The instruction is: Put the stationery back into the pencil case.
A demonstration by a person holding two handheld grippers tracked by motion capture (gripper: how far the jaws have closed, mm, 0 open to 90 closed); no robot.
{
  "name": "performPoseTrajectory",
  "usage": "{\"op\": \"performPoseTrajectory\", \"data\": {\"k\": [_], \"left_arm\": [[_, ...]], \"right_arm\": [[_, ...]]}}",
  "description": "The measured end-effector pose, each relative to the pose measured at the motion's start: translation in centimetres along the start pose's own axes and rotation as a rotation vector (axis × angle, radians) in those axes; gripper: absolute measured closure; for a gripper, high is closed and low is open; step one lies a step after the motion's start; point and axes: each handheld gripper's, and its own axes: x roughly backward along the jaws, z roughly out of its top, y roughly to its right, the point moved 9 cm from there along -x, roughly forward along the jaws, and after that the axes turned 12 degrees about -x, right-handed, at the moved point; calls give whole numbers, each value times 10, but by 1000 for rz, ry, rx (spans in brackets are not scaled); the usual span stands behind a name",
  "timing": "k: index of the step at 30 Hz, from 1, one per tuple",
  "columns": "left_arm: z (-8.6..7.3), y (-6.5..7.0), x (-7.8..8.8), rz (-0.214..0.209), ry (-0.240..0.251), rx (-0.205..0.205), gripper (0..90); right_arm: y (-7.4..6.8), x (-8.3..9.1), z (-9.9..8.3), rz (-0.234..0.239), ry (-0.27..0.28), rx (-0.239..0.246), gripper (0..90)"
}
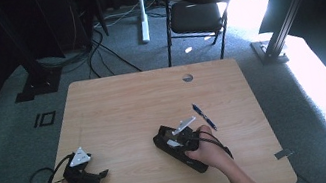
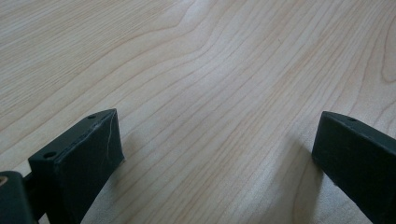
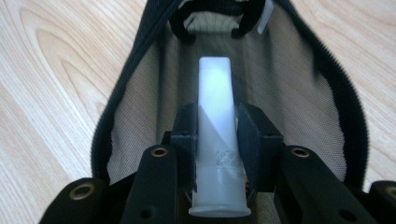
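A black zip pouch (image 1: pixel 173 145) lies open on the wooden table (image 1: pixel 119 114), its beige lining (image 3: pixel 144 121) facing up. My right gripper (image 3: pixel 217 121) is shut on a white tube-shaped item (image 3: pixel 216 107) and holds it just over the open pouch (image 3: pixel 327 70); in the high view that right gripper (image 1: pixel 183 141) sits over the pouch. A blue pen (image 1: pixel 204 116) lies just beyond the pouch to the right. My left gripper (image 1: pixel 102 174) rests near the front left corner, and its jaws stand wide apart over bare wood in the left gripper view (image 2: pixel 217 154).
A round cable hole (image 1: pixel 187 77) sits near the table's far edge. Behind the table stands a black chair (image 1: pixel 197 7). Black stands and cables lie on the carpet at the back left. A cable (image 1: pixel 39 177) trails off the left gripper over the table's left edge.
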Motion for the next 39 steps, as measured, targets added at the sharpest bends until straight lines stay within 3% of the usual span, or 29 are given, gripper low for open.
{"op": "performPoseTrajectory", "data": {"k": [7, 15, 25, 34, 39], "left_arm": [[0, 0, 0, 0, 0, 0, 19], [0, 0, 0, 0, 0, 0, 19], [0, 0, 0, 0, 1, 1, 19], [0, 0, 0, 0, 1, 1, 19], [0, 0, 0, 0, 0, 1, 19]], "right_arm": [[2, -4, -5, -8, -40, 7, 681], [2, 0, -4, -4, -43, 17, 637], [4, 18, 8, 20, 41, -23, 634], [4, 44, 24, 53, 163, -38, 644], [12, 57, 33, 54, 236, -63, 643]]}}
